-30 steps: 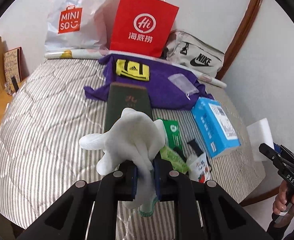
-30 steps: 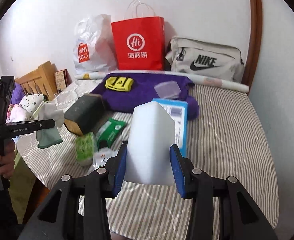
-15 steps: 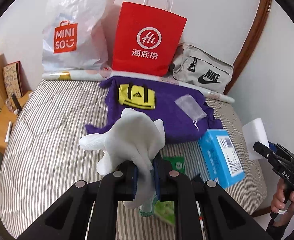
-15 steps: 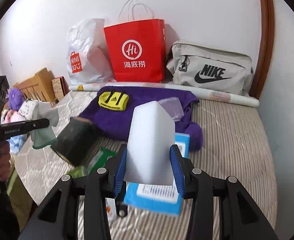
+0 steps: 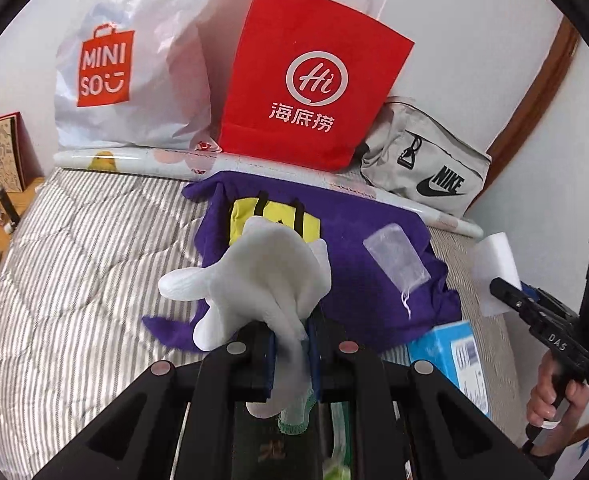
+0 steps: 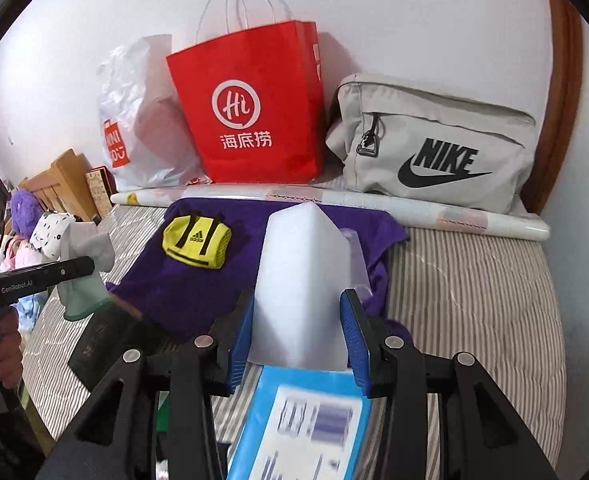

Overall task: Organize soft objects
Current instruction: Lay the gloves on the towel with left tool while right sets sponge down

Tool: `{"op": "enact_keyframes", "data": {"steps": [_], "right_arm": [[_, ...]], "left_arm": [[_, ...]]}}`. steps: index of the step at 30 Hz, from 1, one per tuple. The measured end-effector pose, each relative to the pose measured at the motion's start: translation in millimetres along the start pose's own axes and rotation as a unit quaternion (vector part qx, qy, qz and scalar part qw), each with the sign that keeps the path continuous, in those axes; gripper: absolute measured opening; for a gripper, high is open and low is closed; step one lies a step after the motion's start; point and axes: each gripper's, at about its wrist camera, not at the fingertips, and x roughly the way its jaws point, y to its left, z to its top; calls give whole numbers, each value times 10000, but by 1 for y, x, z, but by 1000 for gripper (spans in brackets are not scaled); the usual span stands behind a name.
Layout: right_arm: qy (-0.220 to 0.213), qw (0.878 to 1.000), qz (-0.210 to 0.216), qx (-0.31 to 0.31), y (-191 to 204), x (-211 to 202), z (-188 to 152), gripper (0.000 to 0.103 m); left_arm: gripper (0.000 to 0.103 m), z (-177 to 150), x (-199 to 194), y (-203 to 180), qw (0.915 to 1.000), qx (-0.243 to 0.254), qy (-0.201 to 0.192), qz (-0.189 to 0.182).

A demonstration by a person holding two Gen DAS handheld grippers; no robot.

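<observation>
Carrying two soft things at once, we take the purple cloth spread on the striped bed as our landmark and read every place from it. Our left gripper has its fingers pinched shut on a white knitted work glove with a green cuff, which hangs in the air above the near edge of the purple cloth, touching nothing below. Our right gripper is clamped on a white rectangular foam sponge block, held upright between the blue pads above the near right corner of the cloth and over a light blue cardboard box that lies just in front of it. On the cloth rest a yellow zipped pouch with black straps towards its far left and a small clear plastic bag towards its right. Behind the cloth, against the wall, stand a red paper carrier bag, a white plastic shopping bag and a grey fabric sports bag. We judge the step in hand to be the carry — both items are picked up and neither is set down yet. The next move, as we see it, calls for choosing a landing spot, perhaps the cloth or one of the bags behind it — we cannot tell which — then lowering each piece and easing the fingers apart so that the limp glove does not snag on a pad.
</observation>
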Motion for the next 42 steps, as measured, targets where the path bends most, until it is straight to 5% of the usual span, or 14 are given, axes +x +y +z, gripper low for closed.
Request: {"op": "enact_keyframes", "data": {"steps": [24, 34, 42], "right_arm": [[1120, 9936, 109, 120, -27, 105, 4, 42], [1363, 9905, 118, 153, -31, 124, 2, 42], [1449, 9894, -20, 92, -30, 128, 0, 42]], "left_arm": [[13, 30, 102, 11, 9965, -174, 725, -374], [13, 30, 123, 10, 9960, -6, 890, 12], [17, 32, 128, 8, 9946, 62, 1035, -39]]}}
